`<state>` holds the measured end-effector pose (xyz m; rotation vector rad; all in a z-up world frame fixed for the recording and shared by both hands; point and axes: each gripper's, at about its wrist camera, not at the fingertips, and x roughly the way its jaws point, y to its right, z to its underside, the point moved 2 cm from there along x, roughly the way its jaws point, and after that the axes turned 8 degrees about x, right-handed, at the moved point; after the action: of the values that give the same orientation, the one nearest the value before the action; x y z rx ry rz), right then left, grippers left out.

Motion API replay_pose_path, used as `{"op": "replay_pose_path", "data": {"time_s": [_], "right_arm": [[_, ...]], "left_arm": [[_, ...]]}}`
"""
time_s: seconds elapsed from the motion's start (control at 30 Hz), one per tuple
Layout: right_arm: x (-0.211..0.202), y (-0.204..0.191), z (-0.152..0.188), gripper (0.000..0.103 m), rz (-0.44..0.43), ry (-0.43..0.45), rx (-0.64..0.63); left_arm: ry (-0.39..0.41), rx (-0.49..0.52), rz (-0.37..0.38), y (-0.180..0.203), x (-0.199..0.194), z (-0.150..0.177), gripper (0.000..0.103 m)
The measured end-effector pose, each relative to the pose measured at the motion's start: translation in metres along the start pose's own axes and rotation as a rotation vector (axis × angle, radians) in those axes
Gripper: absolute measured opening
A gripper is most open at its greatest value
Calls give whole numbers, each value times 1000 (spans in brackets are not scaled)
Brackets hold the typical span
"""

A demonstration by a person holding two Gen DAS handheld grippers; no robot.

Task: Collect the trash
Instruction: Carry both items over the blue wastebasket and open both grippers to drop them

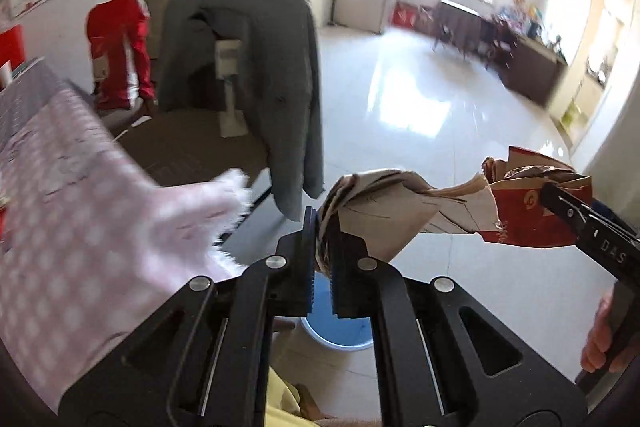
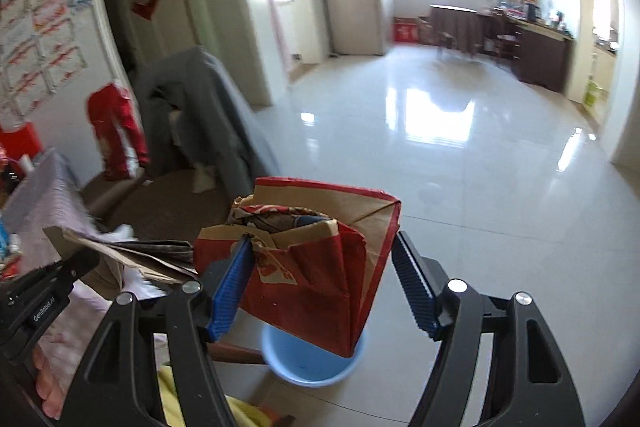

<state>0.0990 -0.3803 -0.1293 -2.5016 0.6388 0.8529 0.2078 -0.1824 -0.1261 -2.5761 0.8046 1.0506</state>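
Note:
A crumpled red and brown paper bag (image 2: pixel 316 267) hangs in the air above a light blue bin (image 2: pixel 312 359). My left gripper (image 1: pixel 323 247) is shut on the bag's twisted brown end (image 1: pixel 376 203). In the right wrist view my right gripper (image 2: pixel 320 279) has its jaws wide apart on either side of the bag's red body; the left pad (image 2: pixel 228 291) touches the bag and the right pad (image 2: pixel 412 287) stands clear of it. The bin also shows below my left gripper in the left wrist view (image 1: pixel 340 327).
A table with a pink checked cloth (image 1: pixel 72 195) stands at the left. A chair draped with a grey jacket (image 1: pixel 248 75) is ahead, with red clothing (image 1: pixel 120 51) hanging behind it. A glossy tiled floor (image 2: pixel 460 147) stretches ahead toward dark cabinets (image 2: pixel 540 55).

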Motion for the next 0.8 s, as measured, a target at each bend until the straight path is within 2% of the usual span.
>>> {"op": "replay_pose_path", "data": {"time_s": [0.07, 0.1, 0.13, 0.17, 0.23, 0.33, 0.5, 0.6, 0.63, 0.8], "right_arm": [[6, 11, 0, 69, 32, -8, 17], [7, 18, 2, 69, 45, -13, 26], [11, 21, 1, 69, 50, -18, 34], [12, 24, 2, 69, 50, -24, 40], [15, 29, 4, 69, 55, -36, 51], [22, 28, 8, 69, 52, -61, 38], [40, 6, 13, 70, 38, -107, -4], [54, -18, 17, 78, 9, -160, -57], [57, -20, 19, 84, 16, -174, -68], [62, -38, 24, 86, 26, -206, -110]], "left_arm": [[-29, 21, 10, 8, 19, -2, 10], [-52, 22, 13, 9, 27, -3, 24], [-71, 17, 22, 10, 35, -4, 57], [-73, 8, 28, 10, 39, -4, 70], [-51, 8, 13, 7, 39, -2, 71], [-61, 2, 11, 6, 37, 5, 71], [-54, -33, -7, -7, 24, 13, 71], [-46, -43, -16, -15, 16, 16, 71], [-40, -43, -23, -17, 13, 16, 71], [-13, -57, -33, -23, -3, 18, 71]]}}
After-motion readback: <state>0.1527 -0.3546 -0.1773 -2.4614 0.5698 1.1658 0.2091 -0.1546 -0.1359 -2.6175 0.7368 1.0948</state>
